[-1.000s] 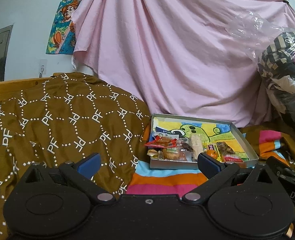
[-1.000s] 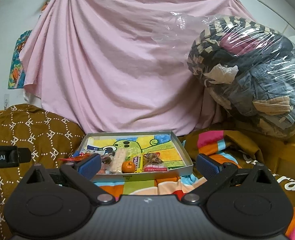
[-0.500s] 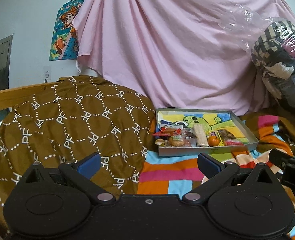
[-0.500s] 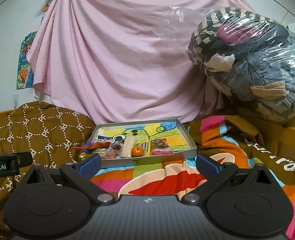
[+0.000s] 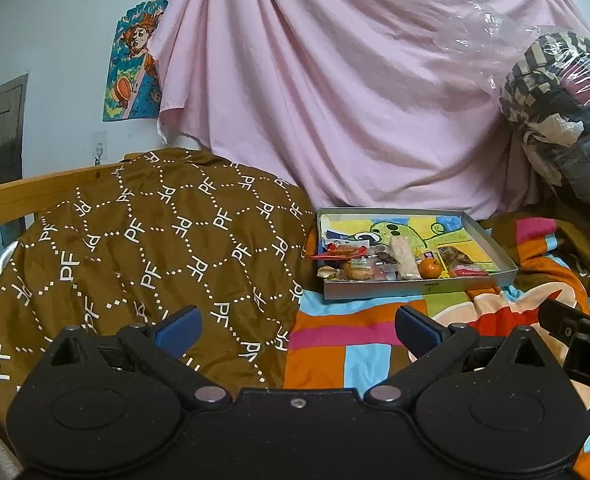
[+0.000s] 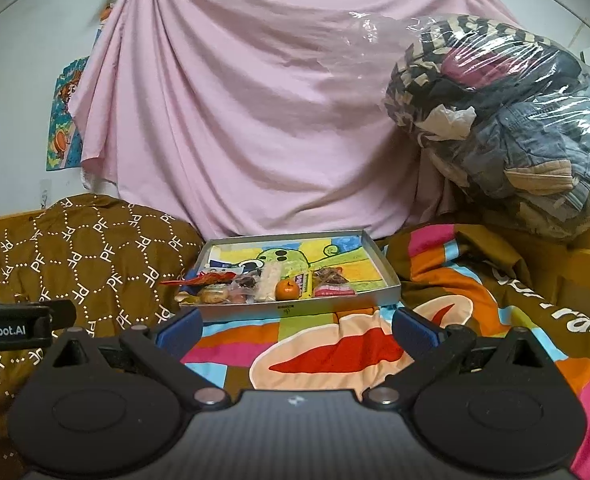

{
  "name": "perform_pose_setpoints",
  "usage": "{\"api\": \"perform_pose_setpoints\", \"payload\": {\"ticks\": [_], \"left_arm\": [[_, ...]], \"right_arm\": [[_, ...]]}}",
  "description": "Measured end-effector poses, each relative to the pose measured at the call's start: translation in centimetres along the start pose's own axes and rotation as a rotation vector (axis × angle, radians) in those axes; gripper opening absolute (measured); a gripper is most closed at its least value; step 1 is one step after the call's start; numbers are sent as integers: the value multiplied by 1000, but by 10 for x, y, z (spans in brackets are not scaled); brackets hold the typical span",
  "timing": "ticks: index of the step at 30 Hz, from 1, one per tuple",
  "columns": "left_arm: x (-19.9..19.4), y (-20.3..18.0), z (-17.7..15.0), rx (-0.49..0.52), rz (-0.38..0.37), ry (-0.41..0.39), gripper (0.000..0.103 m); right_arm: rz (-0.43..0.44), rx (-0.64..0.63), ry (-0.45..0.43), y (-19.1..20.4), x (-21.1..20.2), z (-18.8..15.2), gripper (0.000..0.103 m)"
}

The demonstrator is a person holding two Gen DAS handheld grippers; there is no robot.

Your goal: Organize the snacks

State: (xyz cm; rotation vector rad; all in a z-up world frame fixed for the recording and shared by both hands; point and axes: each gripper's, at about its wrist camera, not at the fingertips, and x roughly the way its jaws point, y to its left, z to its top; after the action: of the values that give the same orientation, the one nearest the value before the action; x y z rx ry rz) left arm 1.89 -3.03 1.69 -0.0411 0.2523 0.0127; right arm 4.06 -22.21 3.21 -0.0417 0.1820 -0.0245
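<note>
A shallow grey tray (image 5: 415, 289) (image 6: 295, 310) with a cartoon lining rests on the colourful blanket. Along its near edge lie several snacks: a small orange (image 5: 430, 268) (image 6: 287, 289), a long pale bar (image 5: 403, 258) (image 6: 269, 278), a red wrapper (image 5: 337, 253) (image 6: 205, 279), wrapped cookies (image 5: 355, 272) (image 6: 213, 295) and a red-and-white packet (image 5: 469, 271) (image 6: 333, 290). My left gripper (image 5: 297, 326) is open and empty, well short of the tray. My right gripper (image 6: 297, 326) is also open and empty, in front of the tray.
A brown patterned quilt (image 5: 135, 248) (image 6: 75, 264) is heaped left of the tray. A pink sheet (image 5: 355, 100) hangs behind. A clear bag of clothes (image 6: 507, 128) sits at the right. The striped blanket (image 6: 335, 352) lies between grippers and tray. A wooden rail (image 5: 35, 196) runs at the left.
Both grippers have drawn back from the tray, which now looks smaller and farther. Their fingers stayed open. The snacks have not moved.
</note>
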Motion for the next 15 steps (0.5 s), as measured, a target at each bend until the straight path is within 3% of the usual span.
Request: {"api": "perform_pose_setpoints", "payload": {"ticks": [15], "left_arm": [[-12, 3, -7, 13, 20, 39, 102]], "right_arm": [[11, 53, 71, 2, -14, -6, 103]]}}
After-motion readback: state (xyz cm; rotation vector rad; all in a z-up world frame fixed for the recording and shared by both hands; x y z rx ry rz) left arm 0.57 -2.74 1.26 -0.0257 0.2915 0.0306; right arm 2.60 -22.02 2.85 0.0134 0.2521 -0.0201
